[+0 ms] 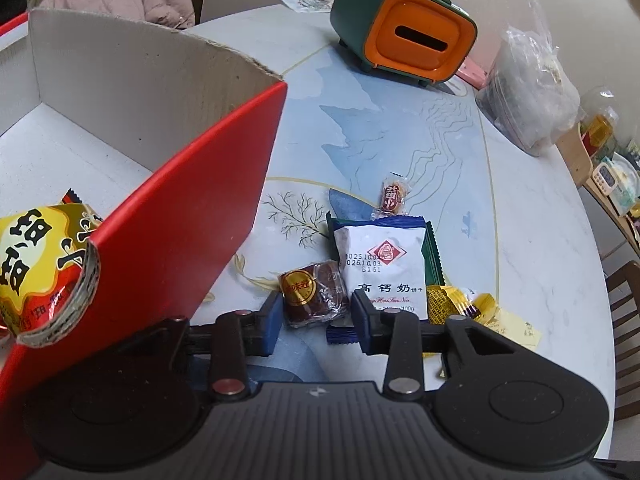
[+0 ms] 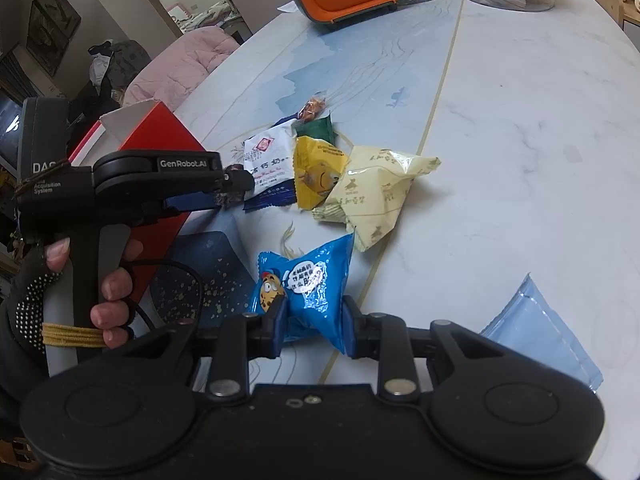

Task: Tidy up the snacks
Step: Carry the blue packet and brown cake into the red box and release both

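Observation:
My left gripper is low over the table, its blue fingers closed against the sides of a small brown snack packet. Beside it lie a white biscuit packet, a yellow packet and a small wrapped candy. To the left stands a red box with a white inside, and a yellow-and-red snack packet lies in it. My right gripper is shut on a blue cookie packet. A pale yellow packet tops the pile behind it. The left gripper reaches into that pile from the left.
An orange-and-green tissue box stands at the far side of the marble-patterned table. A plastic bag of food sits at the far right. A flat light-blue pouch lies near my right gripper. A gloved hand holds the left gripper's handle.

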A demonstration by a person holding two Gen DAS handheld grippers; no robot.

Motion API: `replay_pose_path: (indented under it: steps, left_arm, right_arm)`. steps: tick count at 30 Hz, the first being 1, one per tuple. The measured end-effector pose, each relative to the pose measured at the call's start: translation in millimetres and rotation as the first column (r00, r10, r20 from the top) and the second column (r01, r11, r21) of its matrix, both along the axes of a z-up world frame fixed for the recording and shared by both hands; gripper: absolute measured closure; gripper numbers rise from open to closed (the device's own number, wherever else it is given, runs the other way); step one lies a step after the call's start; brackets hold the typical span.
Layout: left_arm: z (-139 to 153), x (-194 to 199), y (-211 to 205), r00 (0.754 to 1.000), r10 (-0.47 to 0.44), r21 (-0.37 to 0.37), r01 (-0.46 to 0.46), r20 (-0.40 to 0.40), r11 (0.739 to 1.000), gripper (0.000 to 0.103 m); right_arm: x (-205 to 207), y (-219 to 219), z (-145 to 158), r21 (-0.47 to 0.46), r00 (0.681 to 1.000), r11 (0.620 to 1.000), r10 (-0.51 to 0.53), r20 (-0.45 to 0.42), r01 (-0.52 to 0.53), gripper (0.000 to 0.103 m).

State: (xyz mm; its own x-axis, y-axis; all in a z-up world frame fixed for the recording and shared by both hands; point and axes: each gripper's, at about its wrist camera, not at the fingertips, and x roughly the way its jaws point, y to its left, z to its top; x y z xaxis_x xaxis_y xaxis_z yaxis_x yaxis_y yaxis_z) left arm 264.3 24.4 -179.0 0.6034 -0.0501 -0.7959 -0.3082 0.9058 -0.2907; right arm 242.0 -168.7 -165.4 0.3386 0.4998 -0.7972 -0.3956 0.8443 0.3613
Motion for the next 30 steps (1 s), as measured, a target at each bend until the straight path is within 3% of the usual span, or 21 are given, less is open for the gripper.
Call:
replay_pose_path:
  steps: [16, 30]
  left_arm:
    - [26.2, -38.8, -3.4, 0.999, -0.035, 0.041, 0.034, 0.002, 0.999, 0.069]
    - [96.9, -100.6, 14.3, 0.99, -0.106, 0.027, 0.104, 0.091, 0.994, 0.069]
  right_arm:
    - [-15.2, -1.8, 16.1, 0.005, 0.999, 0.999, -0.041, 0.021, 0.041, 0.076]
    - [-48.2, 22.1, 73.8, 0.015, 0.99, 0.999, -0.044, 0.135, 0.042, 0.076]
